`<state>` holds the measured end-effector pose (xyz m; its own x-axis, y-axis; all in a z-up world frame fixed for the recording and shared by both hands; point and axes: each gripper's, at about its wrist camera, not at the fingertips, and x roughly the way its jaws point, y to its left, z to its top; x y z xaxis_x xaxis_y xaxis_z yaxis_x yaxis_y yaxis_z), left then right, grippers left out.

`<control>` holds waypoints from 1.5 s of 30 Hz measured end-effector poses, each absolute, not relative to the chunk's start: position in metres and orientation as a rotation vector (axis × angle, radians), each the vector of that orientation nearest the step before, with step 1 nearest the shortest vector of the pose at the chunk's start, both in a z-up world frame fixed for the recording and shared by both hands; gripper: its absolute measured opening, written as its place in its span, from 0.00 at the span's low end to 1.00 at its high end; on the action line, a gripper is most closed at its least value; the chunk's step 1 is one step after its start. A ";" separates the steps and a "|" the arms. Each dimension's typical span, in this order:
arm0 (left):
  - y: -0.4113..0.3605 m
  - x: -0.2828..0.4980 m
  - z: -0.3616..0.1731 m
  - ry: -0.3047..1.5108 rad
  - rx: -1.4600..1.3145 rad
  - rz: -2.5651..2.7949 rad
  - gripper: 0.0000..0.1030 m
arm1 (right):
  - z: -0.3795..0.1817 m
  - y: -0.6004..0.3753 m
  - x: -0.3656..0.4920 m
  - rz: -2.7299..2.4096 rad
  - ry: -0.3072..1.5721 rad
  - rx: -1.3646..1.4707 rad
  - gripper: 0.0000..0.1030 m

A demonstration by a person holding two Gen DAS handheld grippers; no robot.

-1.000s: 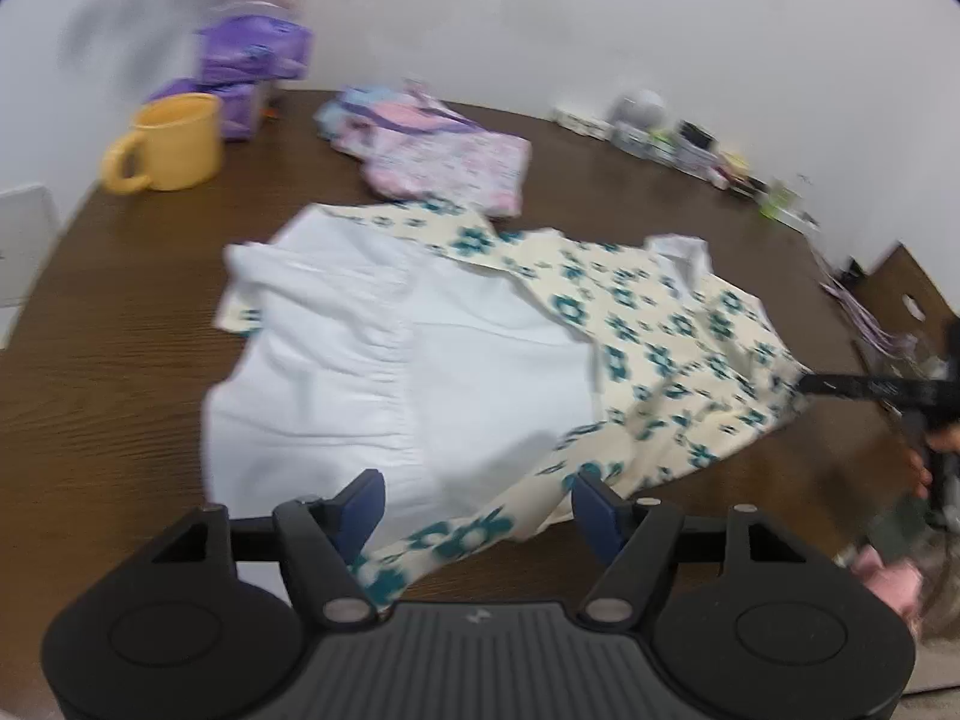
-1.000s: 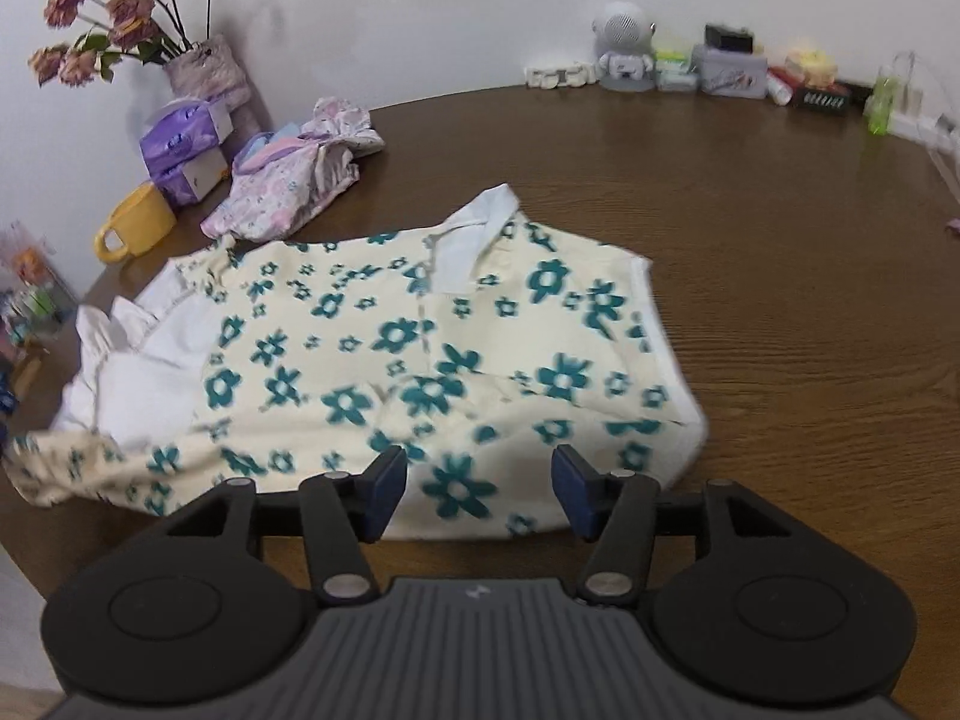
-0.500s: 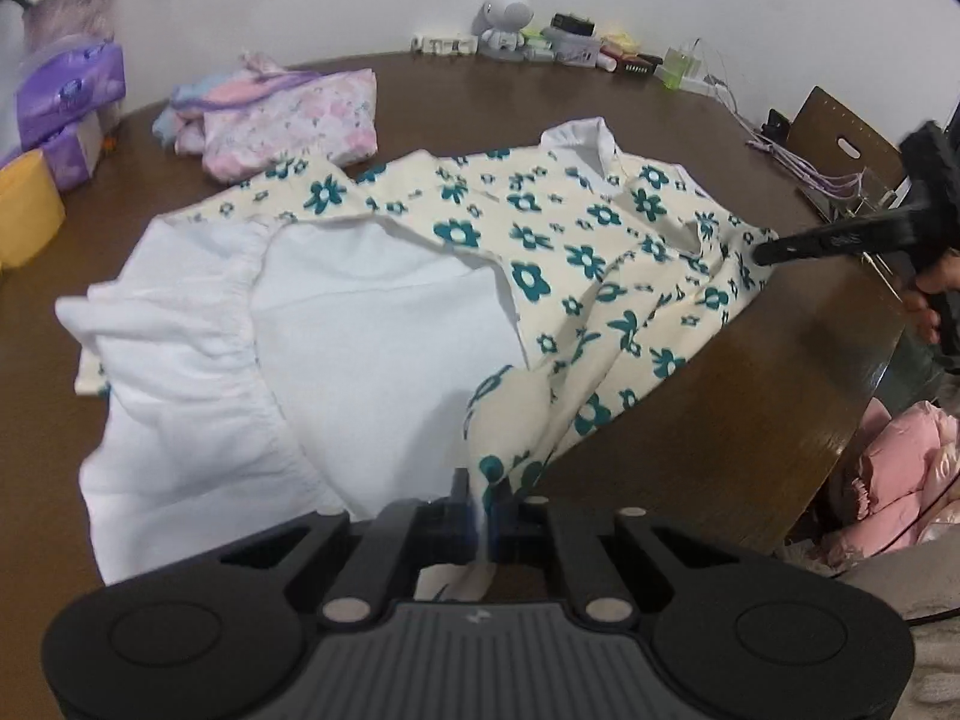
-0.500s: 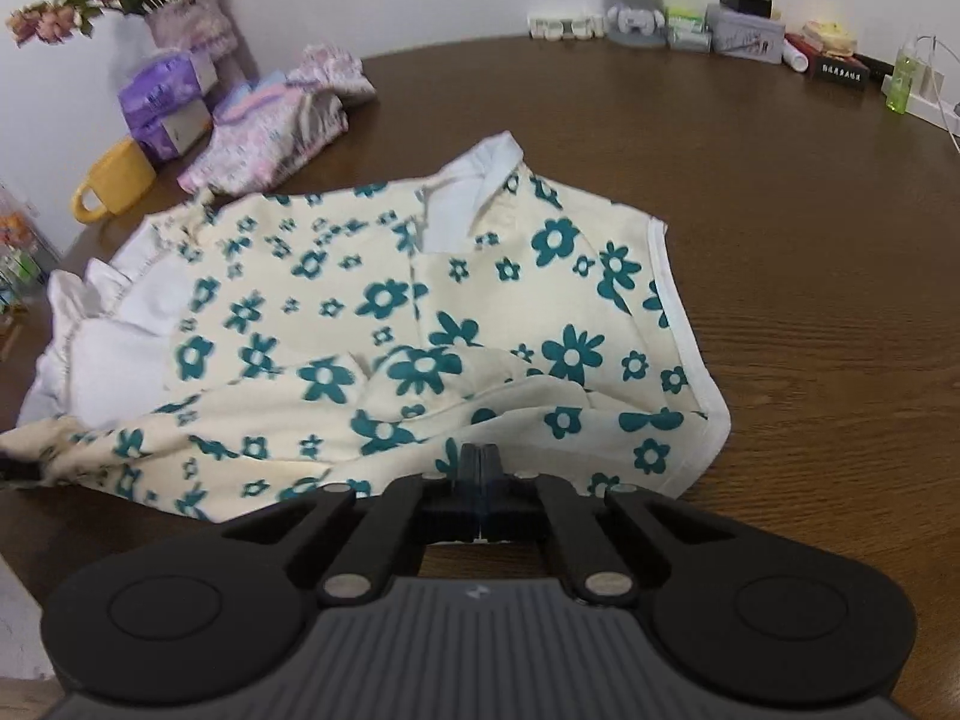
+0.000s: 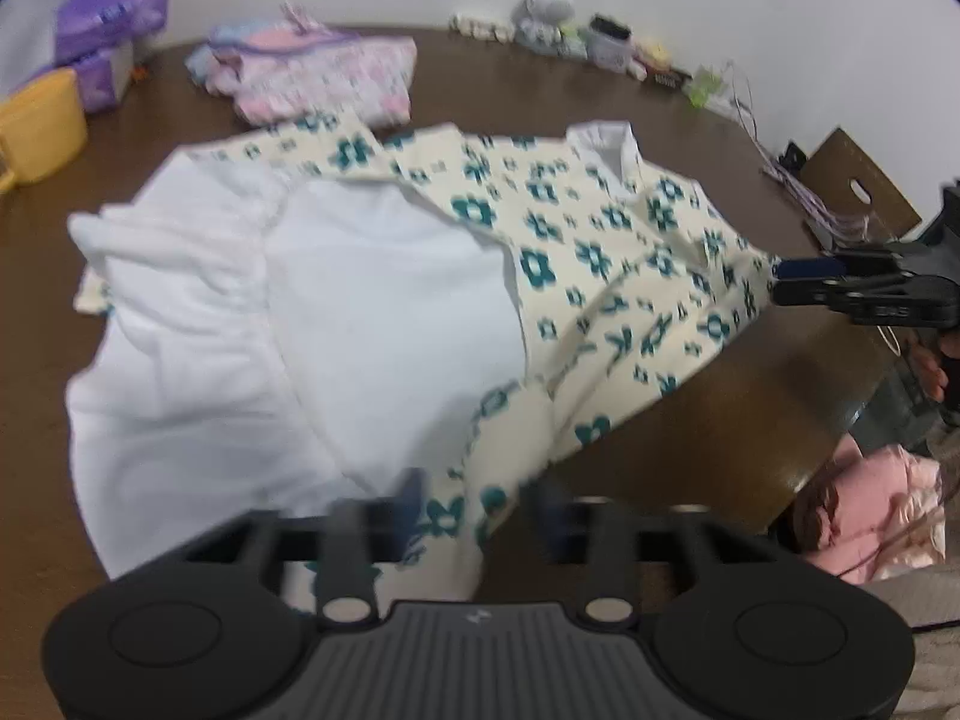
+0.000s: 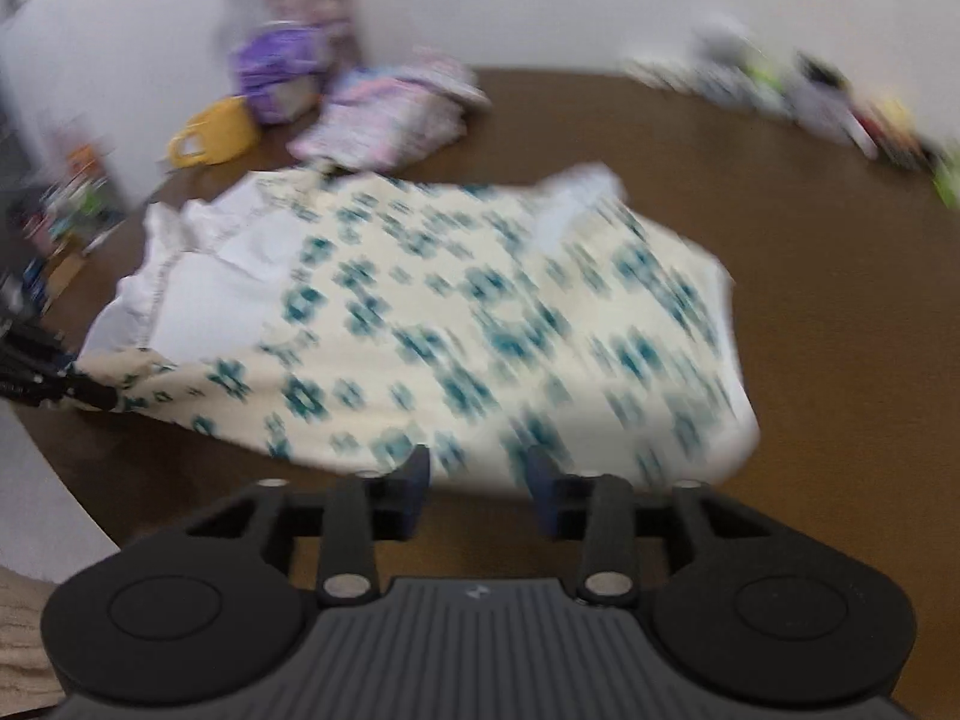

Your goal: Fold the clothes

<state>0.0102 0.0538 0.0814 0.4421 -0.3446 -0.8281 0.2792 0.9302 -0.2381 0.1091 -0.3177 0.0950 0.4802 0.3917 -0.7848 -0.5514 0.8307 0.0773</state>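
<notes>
Left wrist view puts the left gripper [image 5: 474, 516] at the near hem of the floral dress [image 5: 600, 252]. Its jaws have just been opening and stand about half apart, with the flowered hem lying between them; the frame is blurred, but the pads look clear of the cloth. From the right wrist view, the right gripper [image 6: 477, 489] has also just been opening and stands at a moderate gap, its pads at the dress's near edge with no cloth pinched that I can make out. In the left view its tips sit at the far side edge of the garment, touching or just beside it; I cannot tell which.

The dress lies spread on the brown table [image 5: 750, 396], its white lining [image 5: 270, 330] turned up over 1 end. By my reading, folding of this piece has barely begun: no neat crease shows, and the lining needs flattening first. Beyond it, 1 pink patterned garment [image 5: 324, 78] already sits folded, so at least 1 item looks done.

Containers: 1 yellow mug [image 5: 39, 126] near the purple packs [image 5: 108, 42]; its contents are hidden.
</notes>
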 end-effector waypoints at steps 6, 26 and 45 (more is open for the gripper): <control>0.056 0.015 0.077 1.066 -0.074 -0.383 0.52 | 0.080 -0.259 0.158 0.701 0.956 -0.417 0.37; 0.049 0.035 0.055 1.175 -0.308 -0.165 0.05 | 0.051 -0.267 0.185 0.531 1.189 -0.217 0.00; 0.031 0.008 0.096 1.121 -0.083 -0.381 0.04 | 0.114 -0.327 0.074 0.570 1.166 -0.151 0.00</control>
